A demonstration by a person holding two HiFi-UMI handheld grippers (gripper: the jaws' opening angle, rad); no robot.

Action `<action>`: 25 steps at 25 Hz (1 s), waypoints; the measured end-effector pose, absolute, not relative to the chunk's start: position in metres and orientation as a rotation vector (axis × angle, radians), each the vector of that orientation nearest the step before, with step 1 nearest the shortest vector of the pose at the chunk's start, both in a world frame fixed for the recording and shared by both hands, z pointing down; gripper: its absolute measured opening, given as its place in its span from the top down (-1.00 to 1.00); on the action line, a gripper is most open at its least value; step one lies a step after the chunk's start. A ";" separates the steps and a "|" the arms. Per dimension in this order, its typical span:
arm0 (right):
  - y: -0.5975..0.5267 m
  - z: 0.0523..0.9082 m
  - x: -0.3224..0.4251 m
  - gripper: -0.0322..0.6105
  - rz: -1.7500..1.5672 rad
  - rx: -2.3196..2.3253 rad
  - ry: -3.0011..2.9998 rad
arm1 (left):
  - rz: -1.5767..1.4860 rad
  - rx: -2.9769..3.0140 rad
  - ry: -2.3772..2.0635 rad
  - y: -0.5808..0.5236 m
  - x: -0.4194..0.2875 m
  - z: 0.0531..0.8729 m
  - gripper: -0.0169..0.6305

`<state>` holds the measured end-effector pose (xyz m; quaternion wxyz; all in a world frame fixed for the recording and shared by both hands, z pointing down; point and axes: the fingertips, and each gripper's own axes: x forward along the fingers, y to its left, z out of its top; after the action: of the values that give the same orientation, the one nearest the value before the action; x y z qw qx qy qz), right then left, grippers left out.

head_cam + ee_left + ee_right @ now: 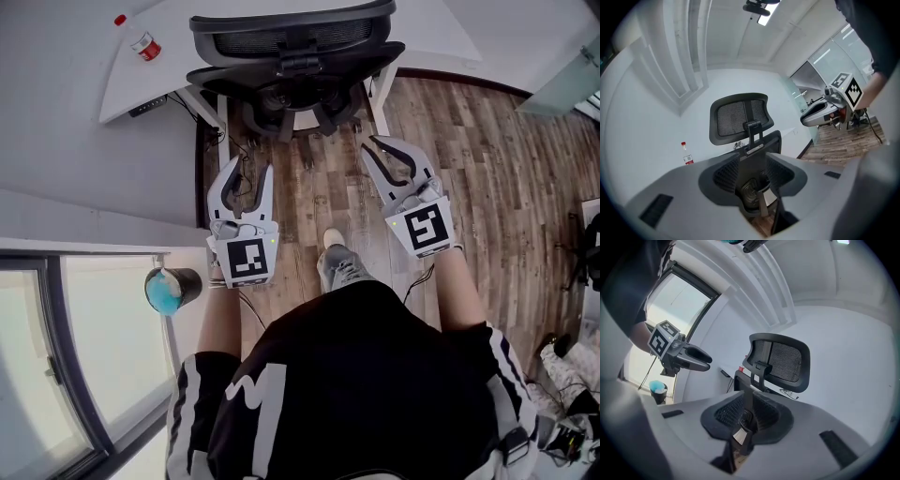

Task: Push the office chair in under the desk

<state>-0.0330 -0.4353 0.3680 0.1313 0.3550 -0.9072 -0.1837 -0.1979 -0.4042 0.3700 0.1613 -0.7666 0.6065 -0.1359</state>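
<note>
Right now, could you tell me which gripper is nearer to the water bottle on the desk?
Left. In the head view the left gripper hangs below and right of the water bottle, on its side of the office chair; the right gripper is farther, beyond the chair.

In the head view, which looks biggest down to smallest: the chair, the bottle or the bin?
1. chair
2. bin
3. bottle, though it sits farther from the camera, so it may just look small.

Wood-plank floor [487, 178] bordered on its left edge by a plain white wall [56, 141]. Dark-framed window [56, 375] at lower left, a black bin [189, 281] with blue contents just beside it. Ceiling light [765, 19] overhead; glass partition [825, 61] to the right.
</note>
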 end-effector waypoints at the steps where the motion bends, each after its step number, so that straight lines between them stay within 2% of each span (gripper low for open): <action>1: -0.433 0.368 -0.033 0.72 -0.525 1.039 -2.641 | -0.391 -2.191 1.731 -0.401 -0.197 0.370 0.42; 9: -0.418 0.366 -0.030 0.83 -0.481 1.081 -2.674 | -0.346 -2.193 1.755 -0.386 -0.196 0.369 0.56; 13: -0.412 0.372 -0.030 0.84 -0.451 1.087 -2.665 | -0.286 -2.193 1.796 -0.380 -0.200 0.366 0.78; 25: -0.396 0.370 -0.038 0.87 -0.410 1.075 -2.698 | -0.247 -2.213 1.791 -0.367 -0.197 0.367 0.90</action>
<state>-0.0379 -0.3958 0.3701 0.1040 0.3646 -0.9149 -0.1389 -0.1973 -0.3674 0.3668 0.1416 -0.7666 0.6204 -0.0855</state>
